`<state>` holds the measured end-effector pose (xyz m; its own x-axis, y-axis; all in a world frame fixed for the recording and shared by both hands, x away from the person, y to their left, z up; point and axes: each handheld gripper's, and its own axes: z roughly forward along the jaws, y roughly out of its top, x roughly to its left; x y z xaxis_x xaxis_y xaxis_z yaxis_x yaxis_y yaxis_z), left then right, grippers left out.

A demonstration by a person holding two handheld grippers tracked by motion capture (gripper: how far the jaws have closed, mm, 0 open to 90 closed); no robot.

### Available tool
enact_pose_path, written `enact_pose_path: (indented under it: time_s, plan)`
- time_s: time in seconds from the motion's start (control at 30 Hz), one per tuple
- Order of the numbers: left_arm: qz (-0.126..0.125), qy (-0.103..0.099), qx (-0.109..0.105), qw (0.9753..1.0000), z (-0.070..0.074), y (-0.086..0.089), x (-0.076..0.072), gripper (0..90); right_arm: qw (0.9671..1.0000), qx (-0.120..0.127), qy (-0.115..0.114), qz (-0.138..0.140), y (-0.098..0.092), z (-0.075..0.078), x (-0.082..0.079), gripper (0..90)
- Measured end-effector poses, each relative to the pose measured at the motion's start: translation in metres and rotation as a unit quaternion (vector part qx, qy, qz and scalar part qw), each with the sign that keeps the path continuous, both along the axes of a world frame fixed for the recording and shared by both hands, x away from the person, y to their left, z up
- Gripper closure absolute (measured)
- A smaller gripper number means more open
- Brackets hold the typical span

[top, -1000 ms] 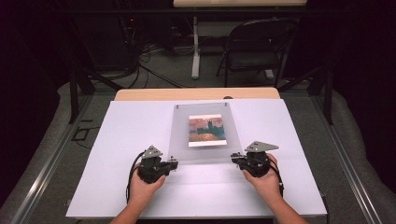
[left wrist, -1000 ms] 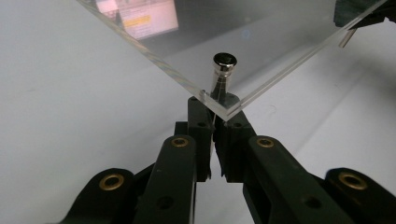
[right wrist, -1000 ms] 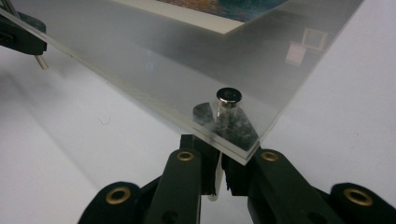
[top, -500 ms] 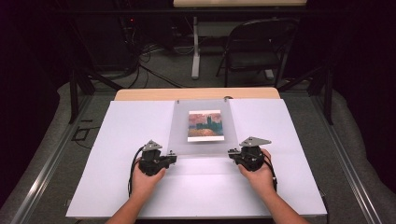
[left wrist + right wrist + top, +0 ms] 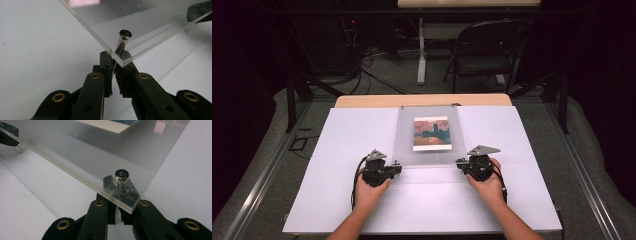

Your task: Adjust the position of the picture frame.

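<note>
A clear acrylic panel (image 5: pixel 428 157) with a small landscape picture (image 5: pixel 431 133) under it lies along the middle of the white table (image 5: pixel 337 150). My left gripper (image 5: pixel 398 165) is shut at the panel's near left corner. In the left gripper view its jaws (image 5: pixel 115 67) pinch the metal post below that corner (image 5: pixel 122 60), and a round silver cap (image 5: pixel 125 34) sits on top. My right gripper (image 5: pixel 460 162) is shut at the near right corner. In the right gripper view its jaws (image 5: pixel 115 207) close under the panel's edge (image 5: pixel 75 178), below a second silver cap (image 5: pixel 121 174).
The white table sheet extends wide on both sides of the panel, over a wooden top (image 5: pixel 422 100) at the far edge. A folding chair (image 5: pixel 487 50) and cables (image 5: pixel 372 60) lie on the floor beyond. Each gripper view catches the other gripper (image 5: pixel 200 10) (image 5: pixel 8 132) at the opposite corner.
Both hands and the panel have shifted slightly away from the person. The right gripper has come a little to the left. Both grips on the corners are unchanged.
</note>
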<state>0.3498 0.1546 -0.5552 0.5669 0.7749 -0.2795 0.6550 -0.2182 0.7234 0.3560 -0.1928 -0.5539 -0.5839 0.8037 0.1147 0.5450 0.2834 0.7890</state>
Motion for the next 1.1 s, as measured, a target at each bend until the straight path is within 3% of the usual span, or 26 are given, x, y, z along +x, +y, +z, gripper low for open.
enact_pose_path:
  time_s: [0.6,0.73,0.9,1.1]
  plan:
    - [0.002,0.001,-0.005,1.0000,-0.001,0.000,0.000,82.7,0.9999,0.010,-0.004,-0.012,0.000,-0.005,-0.002,85.0]
    - [0.012,0.000,-0.007,0.9999,-0.001,-0.001,-0.002,79.7,0.9998,0.011,-0.002,-0.014,0.000,-0.004,-0.003,84.0]
    - [0.022,0.000,-0.007,0.9997,0.002,0.002,-0.006,70.2,0.9998,0.001,-0.015,-0.013,-0.003,-0.001,-0.008,66.9]
    - [0.009,-0.008,0.004,0.9999,0.010,0.003,-0.018,59.4,0.9998,-0.014,-0.017,0.002,-0.010,0.008,-0.023,61.0]
